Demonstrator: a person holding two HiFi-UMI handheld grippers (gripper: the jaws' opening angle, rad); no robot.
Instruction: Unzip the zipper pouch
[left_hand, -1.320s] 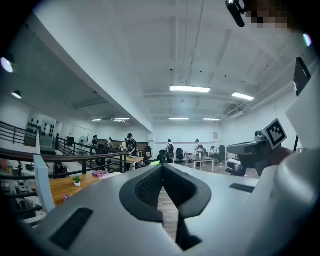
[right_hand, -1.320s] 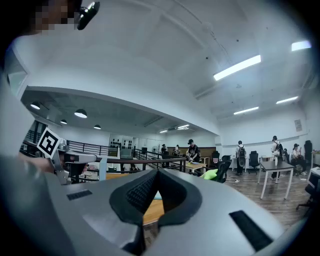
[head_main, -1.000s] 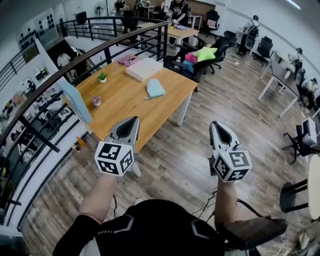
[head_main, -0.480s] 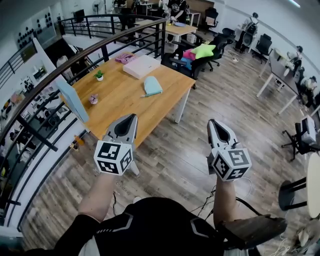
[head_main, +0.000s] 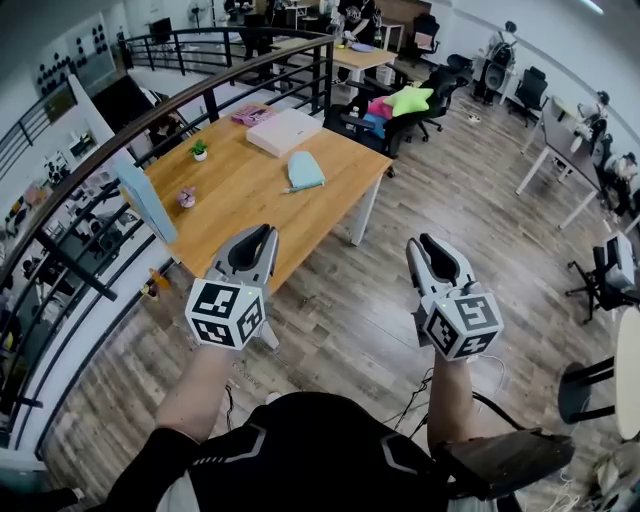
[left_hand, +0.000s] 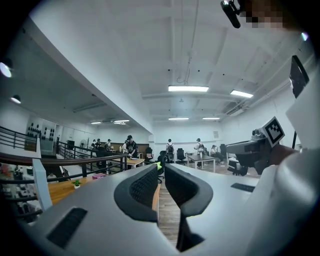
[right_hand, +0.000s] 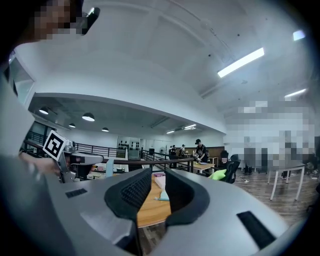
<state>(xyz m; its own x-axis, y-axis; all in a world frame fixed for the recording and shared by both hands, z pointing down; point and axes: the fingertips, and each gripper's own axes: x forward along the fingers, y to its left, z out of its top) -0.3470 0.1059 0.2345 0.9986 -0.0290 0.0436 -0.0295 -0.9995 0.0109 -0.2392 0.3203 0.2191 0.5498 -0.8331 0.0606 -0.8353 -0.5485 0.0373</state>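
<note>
The light blue zipper pouch (head_main: 305, 172) lies on the far half of a wooden table (head_main: 240, 200), well ahead of both grippers. Held in the air over the wood floor, my left gripper (head_main: 266, 232) has its jaws shut with nothing between them. The left gripper view shows its pads (left_hand: 145, 187) almost meeting. My right gripper (head_main: 420, 243) is level with it to the right, its jaws opening and empty. The right gripper view shows the pouch (right_hand: 163, 195) far off through the gap of the right gripper (right_hand: 158, 172).
A white box (head_main: 283, 131), a pink item (head_main: 250, 116), a small potted plant (head_main: 199, 150) and a standing blue-edged panel (head_main: 148, 200) are on the table. A black railing (head_main: 120, 150) runs along its left side. Office chairs (head_main: 405, 115) stand behind it.
The right gripper's jaws have spread apart. Both grippers stay at about the same place, and the table has shifted slightly in the head view.
</note>
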